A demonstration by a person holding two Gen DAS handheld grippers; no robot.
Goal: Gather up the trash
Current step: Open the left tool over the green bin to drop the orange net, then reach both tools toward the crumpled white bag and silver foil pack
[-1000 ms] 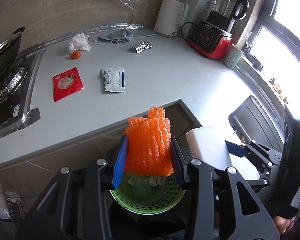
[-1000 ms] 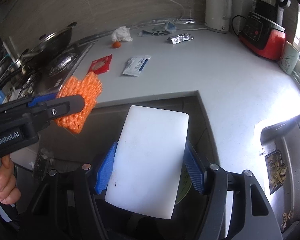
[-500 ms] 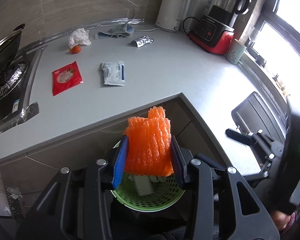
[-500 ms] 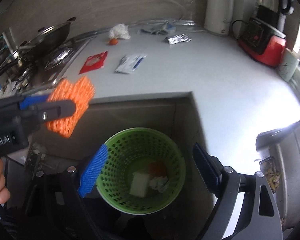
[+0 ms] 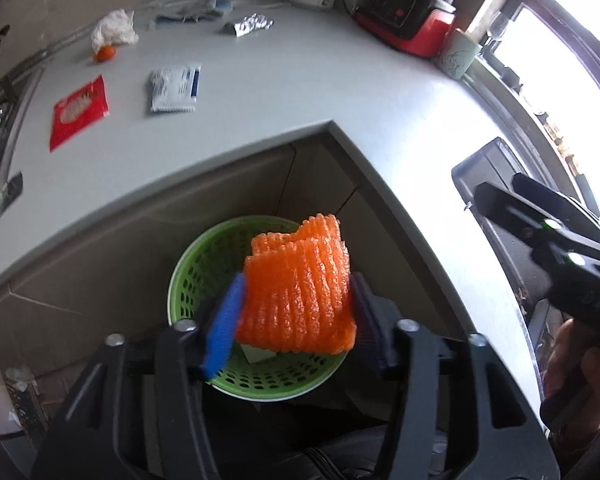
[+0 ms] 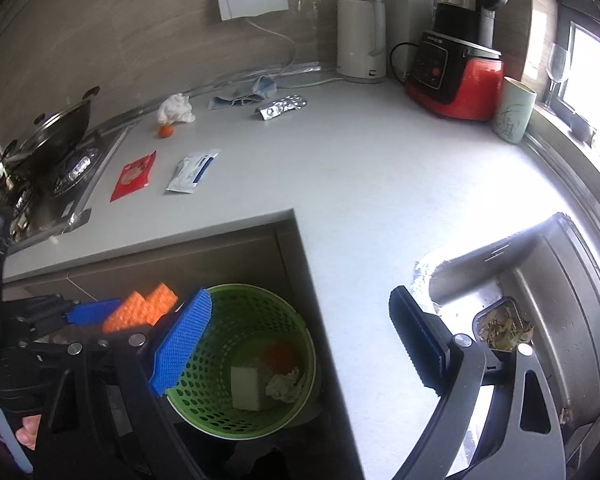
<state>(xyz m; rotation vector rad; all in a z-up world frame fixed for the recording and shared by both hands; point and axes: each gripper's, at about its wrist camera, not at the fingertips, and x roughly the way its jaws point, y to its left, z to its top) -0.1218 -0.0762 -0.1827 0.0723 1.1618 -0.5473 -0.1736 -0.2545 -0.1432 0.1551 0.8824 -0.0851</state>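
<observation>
My left hand-held gripper [image 5: 296,312], jaws opening, has the orange foam net [image 5: 296,296] between its pads above the green basket [image 5: 188,280], which stands on the floor below the bench's inner corner. The net should fall inside the rim. My right hand-held gripper [image 6: 300,344] is spread and empty. Only the right view shows the white block [image 6: 246,388] and crumpled paper [image 6: 286,386] in the basket.

The white foam block [image 6: 247,387] has left the right gripper [image 6: 296,344] and now sits in the green basket [image 6: 204,408]. Left gripper [image 5: 296,316] dropped lower over it, jaws opening around the orange foam net [image 5: 298,290].
</observation>
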